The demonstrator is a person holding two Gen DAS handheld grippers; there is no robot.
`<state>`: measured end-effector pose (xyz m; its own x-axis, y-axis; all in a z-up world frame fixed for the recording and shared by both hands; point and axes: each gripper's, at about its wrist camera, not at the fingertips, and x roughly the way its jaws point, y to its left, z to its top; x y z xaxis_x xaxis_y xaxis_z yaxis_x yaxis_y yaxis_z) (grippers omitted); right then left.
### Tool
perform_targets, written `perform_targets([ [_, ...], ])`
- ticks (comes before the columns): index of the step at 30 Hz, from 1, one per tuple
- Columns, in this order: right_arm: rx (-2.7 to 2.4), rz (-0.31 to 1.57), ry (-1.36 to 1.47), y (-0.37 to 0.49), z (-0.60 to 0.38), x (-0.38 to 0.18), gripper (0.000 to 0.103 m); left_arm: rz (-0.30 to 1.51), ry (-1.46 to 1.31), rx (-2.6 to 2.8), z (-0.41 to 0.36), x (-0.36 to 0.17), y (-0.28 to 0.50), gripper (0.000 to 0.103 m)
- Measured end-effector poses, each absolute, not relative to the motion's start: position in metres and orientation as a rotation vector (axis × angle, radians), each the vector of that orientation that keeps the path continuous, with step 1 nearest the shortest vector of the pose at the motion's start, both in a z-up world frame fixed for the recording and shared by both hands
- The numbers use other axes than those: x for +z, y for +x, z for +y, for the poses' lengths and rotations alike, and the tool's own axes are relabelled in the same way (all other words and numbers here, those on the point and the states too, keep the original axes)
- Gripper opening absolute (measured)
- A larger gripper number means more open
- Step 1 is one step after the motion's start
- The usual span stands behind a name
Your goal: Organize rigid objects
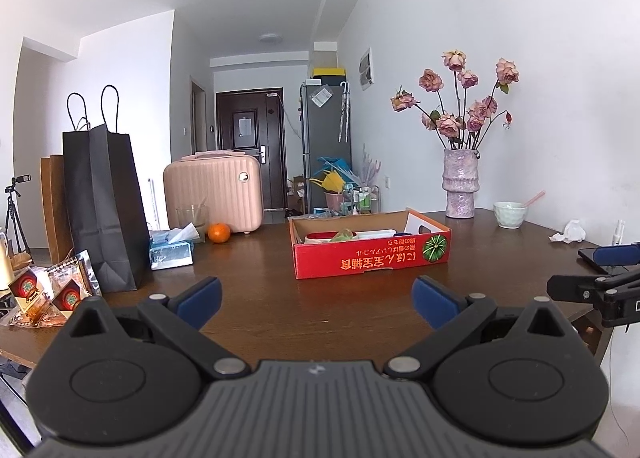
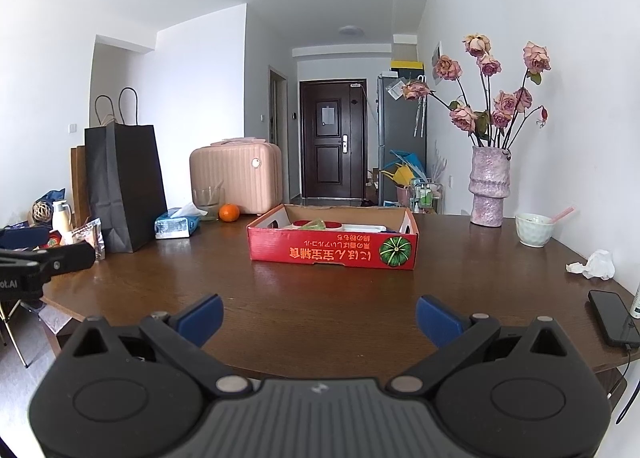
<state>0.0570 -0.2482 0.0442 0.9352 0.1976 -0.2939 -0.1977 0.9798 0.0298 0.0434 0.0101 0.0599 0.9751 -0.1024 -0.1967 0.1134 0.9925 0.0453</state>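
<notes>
A red cardboard box [image 1: 372, 260] [image 2: 334, 252] sits mid-table on the brown wooden table [image 1: 260, 290] [image 2: 300, 298], holding several items: red, green and white things only partly visible. My left gripper [image 1: 316, 300] is open and empty, held at the near table edge short of the box. My right gripper [image 2: 319, 320] is open and empty, also at the near edge facing the box. Each gripper shows at the side of the other's view: the right one [image 1: 592, 282], the left one [image 2: 44, 254].
An orange [image 1: 219, 232] [image 2: 229, 212], tissue pack [image 1: 171, 249] [image 2: 177, 223], glass [image 1: 192, 217], black paper bag [image 1: 102, 201] [image 2: 124, 185] and pink case [image 1: 214, 189] stand left and back. A flower vase [image 2: 490, 189], bowl [image 2: 535, 230], crumpled tissue [image 2: 596, 264] and phone [image 2: 614, 318] lie right.
</notes>
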Motion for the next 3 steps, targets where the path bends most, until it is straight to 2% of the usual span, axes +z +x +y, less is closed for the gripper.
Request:
perform_targets([
  [3, 0.201, 0.301, 0.001, 0.0569, -0.2482, 0.044, 0.103, 0.192, 0.065, -0.121, 0.0097, 0.0589, 0.0429, 0.103],
])
